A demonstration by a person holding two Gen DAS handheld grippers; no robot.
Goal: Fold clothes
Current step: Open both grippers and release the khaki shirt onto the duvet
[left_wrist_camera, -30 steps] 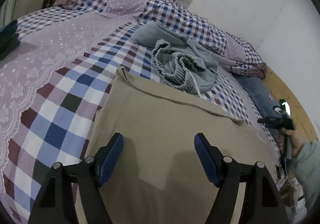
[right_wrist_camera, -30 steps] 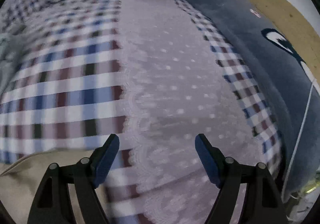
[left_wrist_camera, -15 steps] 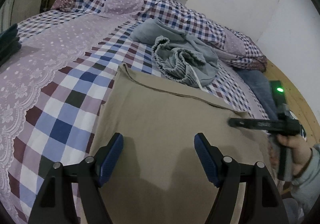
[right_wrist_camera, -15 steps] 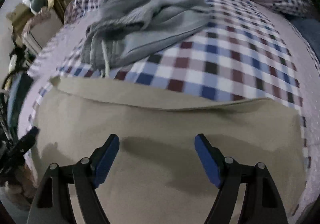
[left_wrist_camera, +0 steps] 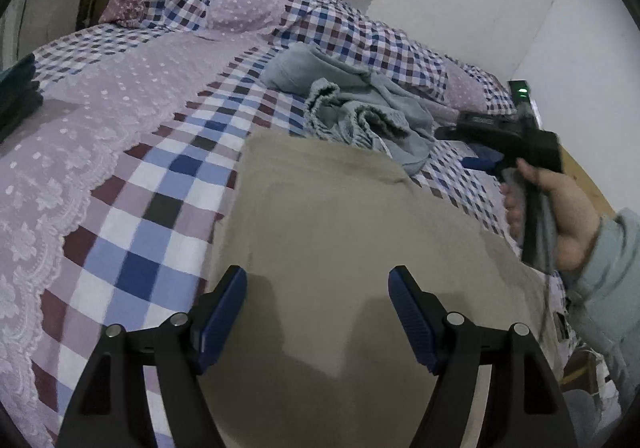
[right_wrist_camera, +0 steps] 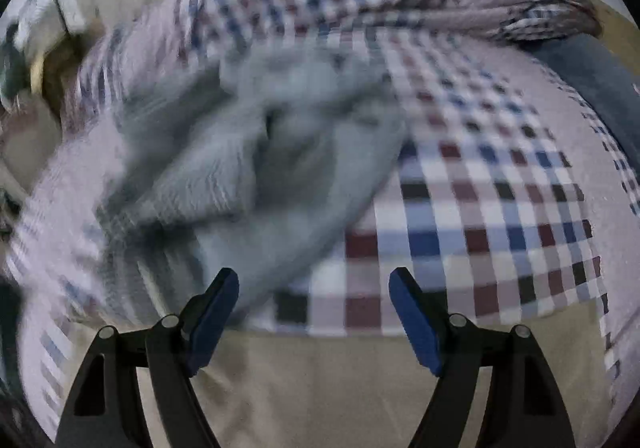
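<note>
Grey crumpled garment [left_wrist_camera: 360,116] beyond tan cloth [left_wrist_camera: 340,240] on checked bedspread [left_wrist_camera: 152,200]; both grippers' fingers spread, empty.

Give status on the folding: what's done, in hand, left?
Done, apparently: the tan garment lies flat and squared on the bed. In hand: nothing; left gripper and right gripper are both open. Left: the grey garment, crumpled beyond it.

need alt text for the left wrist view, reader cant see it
Open left gripper with blue pads hovers over a flat tan garment on a checked purple bedspread. Beyond lies a crumpled grey garment; at right, a hand holds the right gripper.
</note>
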